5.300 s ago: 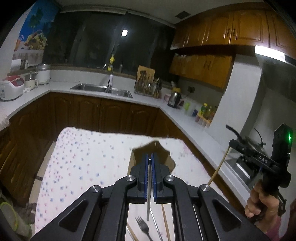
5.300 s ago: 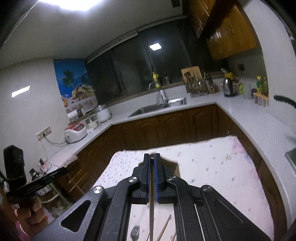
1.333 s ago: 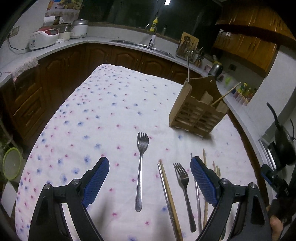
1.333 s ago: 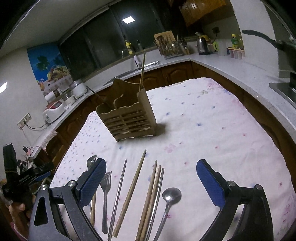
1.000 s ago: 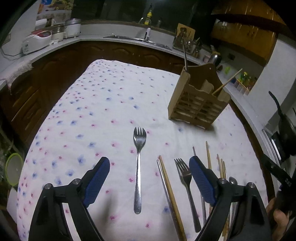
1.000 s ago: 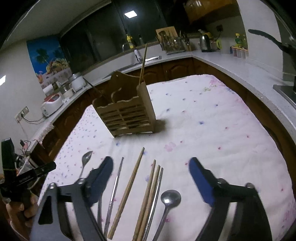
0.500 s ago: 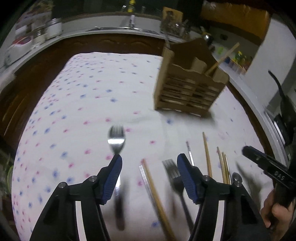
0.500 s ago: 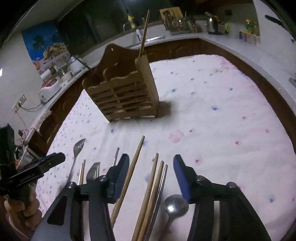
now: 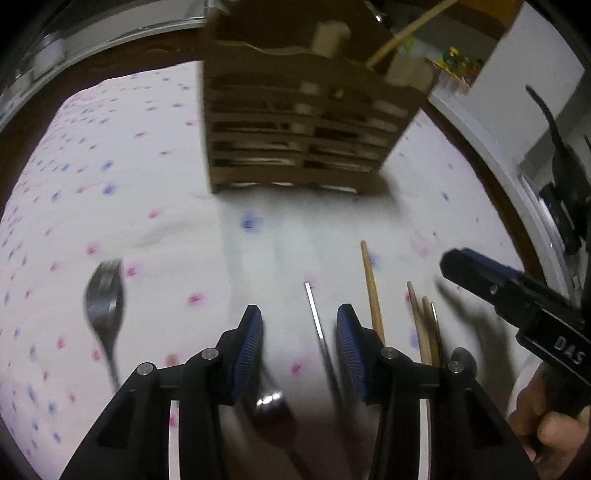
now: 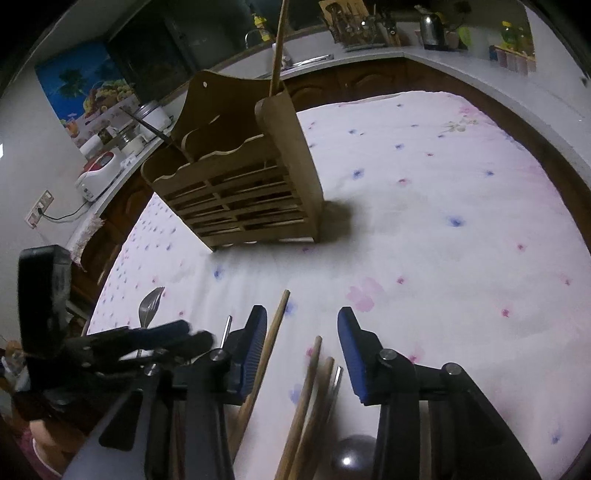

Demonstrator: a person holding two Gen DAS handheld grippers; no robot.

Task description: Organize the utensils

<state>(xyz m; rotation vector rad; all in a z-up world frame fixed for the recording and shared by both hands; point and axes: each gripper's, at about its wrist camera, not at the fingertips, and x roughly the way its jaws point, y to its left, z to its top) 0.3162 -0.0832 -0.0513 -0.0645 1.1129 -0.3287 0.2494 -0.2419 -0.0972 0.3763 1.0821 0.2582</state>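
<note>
**Both grippers low over the utensil row, jaws half closed**

The left gripper [image 9: 299, 347] points down at the flowered tablecloth [image 9: 122, 155] near the table's front edge. Its jaws have just been closing and stand at a narrow gap, pressing on nothing. A metal chopstick [image 9: 314, 310] lies between its pads, and a blurred shiny utensil end [image 9: 271, 400] shows low in the same gap; what kind it is cannot be told. The right gripper [image 10: 301, 349] has also just been closing to a similar half gap. Two wooden chopsticks [image 10: 310, 373] and a thin metal one run between its blue pads [image 10: 351, 354], untouched, while a longer wooden chopstick [image 10: 275, 332] passes just beside the left-hand pad.

Only the left wrist view shows the fork [image 9: 103, 299] clearly, lying apart toward the table's left edge, and the person's hand [image 9: 550, 424] gripping the right tool. Only the right wrist view shows the spoon bowl [image 10: 351, 458] at the front edge, the counter beyond with a rice cooker [image 10: 99, 173] and kettle [image 10: 432, 26], and a dark utensil handle [image 10: 155, 129] leaning out of the holder's left side.

The wooden utensil holder [image 10: 240, 188] stands upright toward the middle of the table, behind the row. Counted: one holder, with one wooden chopstick [image 10: 279, 40] standing in its right end; one fork; one spoon; four wooden chopsticks on the cloth in the left view.
</note>
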